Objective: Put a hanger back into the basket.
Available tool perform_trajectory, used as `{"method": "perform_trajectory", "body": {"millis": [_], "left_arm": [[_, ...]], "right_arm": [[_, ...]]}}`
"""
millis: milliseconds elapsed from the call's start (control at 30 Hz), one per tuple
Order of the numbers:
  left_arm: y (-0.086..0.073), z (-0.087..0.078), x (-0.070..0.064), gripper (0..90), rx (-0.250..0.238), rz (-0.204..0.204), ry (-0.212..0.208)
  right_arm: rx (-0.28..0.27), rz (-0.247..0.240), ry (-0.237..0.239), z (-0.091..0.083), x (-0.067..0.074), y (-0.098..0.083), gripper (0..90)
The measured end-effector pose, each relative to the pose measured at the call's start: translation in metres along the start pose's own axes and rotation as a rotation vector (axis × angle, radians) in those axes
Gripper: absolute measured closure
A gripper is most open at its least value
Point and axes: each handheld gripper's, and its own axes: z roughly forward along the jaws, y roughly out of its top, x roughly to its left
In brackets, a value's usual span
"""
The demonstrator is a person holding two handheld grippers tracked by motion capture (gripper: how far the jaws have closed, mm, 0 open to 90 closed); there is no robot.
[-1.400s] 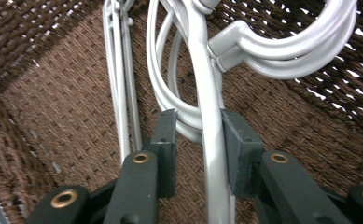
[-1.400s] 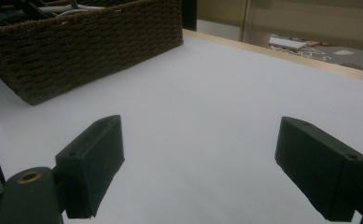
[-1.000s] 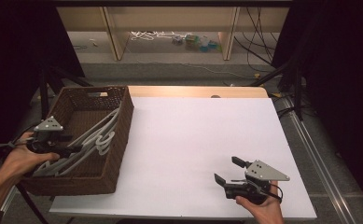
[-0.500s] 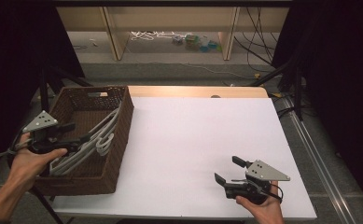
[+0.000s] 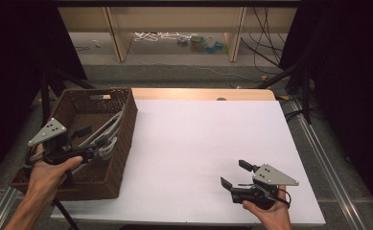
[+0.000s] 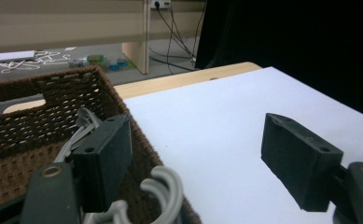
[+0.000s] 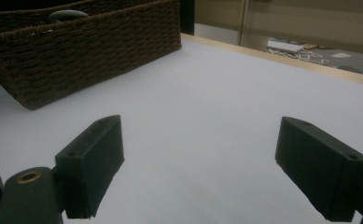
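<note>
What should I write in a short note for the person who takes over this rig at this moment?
Left gripper: over the brown wicker basket at the table's left. Its jaws have just been opening and now stand wide, with nothing between them.
Right gripper: open and empty, low over the white table near its front right.
Things: the grey hangers lie together inside the basket, leaning on its right wall.
Done: no hanger is out of the basket.
Left: probably to grip a hanger and bring it onto the table, but this is only my guess.

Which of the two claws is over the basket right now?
The left claw: it hangs above the brown wicker basket of grey hangers, while the right claw sits low over the bare white table.
</note>
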Motion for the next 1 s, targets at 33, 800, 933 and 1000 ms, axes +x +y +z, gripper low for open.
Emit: {"method": "perform_trajectory", "body": {"millis": [33, 800, 933, 1000], "left_arm": [[-0.001, 0.001, -0.003, 23.3, -0.014, -0.001, -0.005], [-0.029, 0.026, -0.068, 16.5, -0.093, 0.053, -0.127], [-0.037, 0.028, -0.075, 16.4, -0.100, 0.054, -0.129], [-0.043, 0.030, -0.077, 16.5, -0.104, 0.046, -0.126]], "right_arm": [[-0.001, -0.001, 0.000, 0.000, 0.000, 0.000, 16.2], [-0.028, -0.007, 0.005, 0.000, 0.000, 0.001, 16.1], [-0.034, -0.017, -0.002, 0.001, 0.002, 0.002, 16.1], [-0.036, -0.022, -0.009, 0.001, 0.003, 0.002, 16.1]]}}
